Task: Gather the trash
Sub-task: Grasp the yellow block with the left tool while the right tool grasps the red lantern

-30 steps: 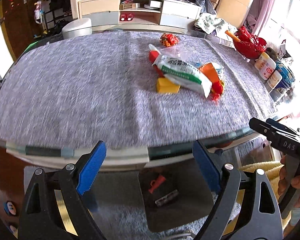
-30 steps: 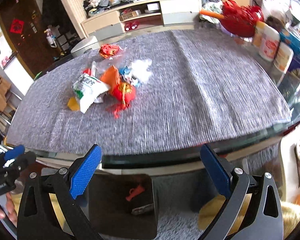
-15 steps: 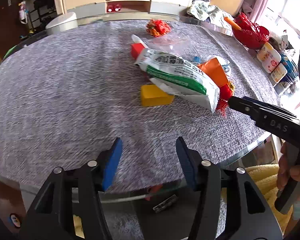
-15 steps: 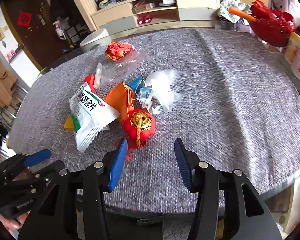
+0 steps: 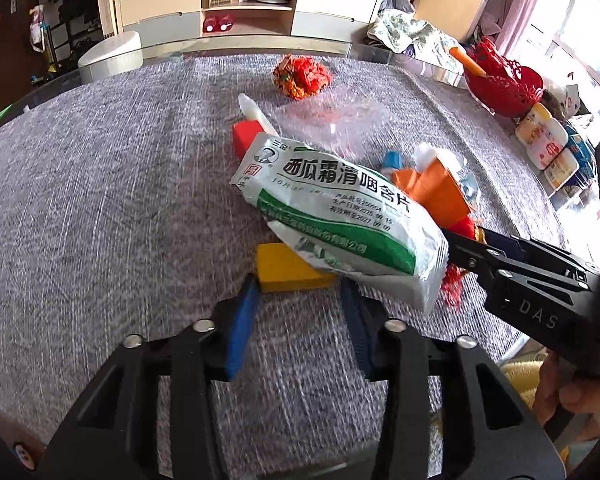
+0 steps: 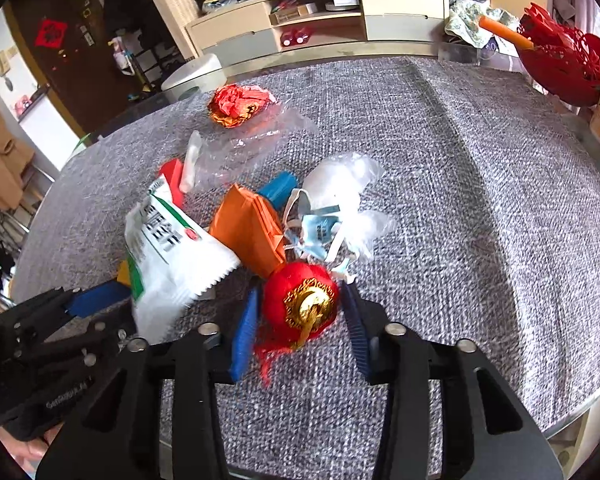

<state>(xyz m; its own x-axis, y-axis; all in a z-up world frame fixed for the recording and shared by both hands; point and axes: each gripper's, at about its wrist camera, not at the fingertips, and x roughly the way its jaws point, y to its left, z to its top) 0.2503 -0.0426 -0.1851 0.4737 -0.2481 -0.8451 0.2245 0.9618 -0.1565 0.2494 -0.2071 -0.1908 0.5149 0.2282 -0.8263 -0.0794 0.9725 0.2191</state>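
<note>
You are closing both tools at once on the trash heap in the middle of the grey woven-cloth counter (image 6: 480, 200). Your left tool (image 5: 298, 300) is narrowing around the near end of the flat yellow block (image 5: 288, 270), which is lying half under the white-and-green foil sachet (image 5: 340, 220); the pads look just short of it. Your right tool (image 6: 298, 320) is narrowing on the round red fabric lantern ornament with the gold cap (image 6: 300, 306), sitting between its blue pads, close to contact.

The likely trouble is the sachet: it is resting on the block, so lifting the block could be dragging it along or flipping it toward the folded orange paper (image 6: 248, 232). The lantern's red tassel (image 6: 266, 354) is trailing near you and could be snagging on the cloth. Your two tools are working just beside each other, so they could be knocking together.

The right side of the counter is lying open; the near rim is close behind the tools.
</note>
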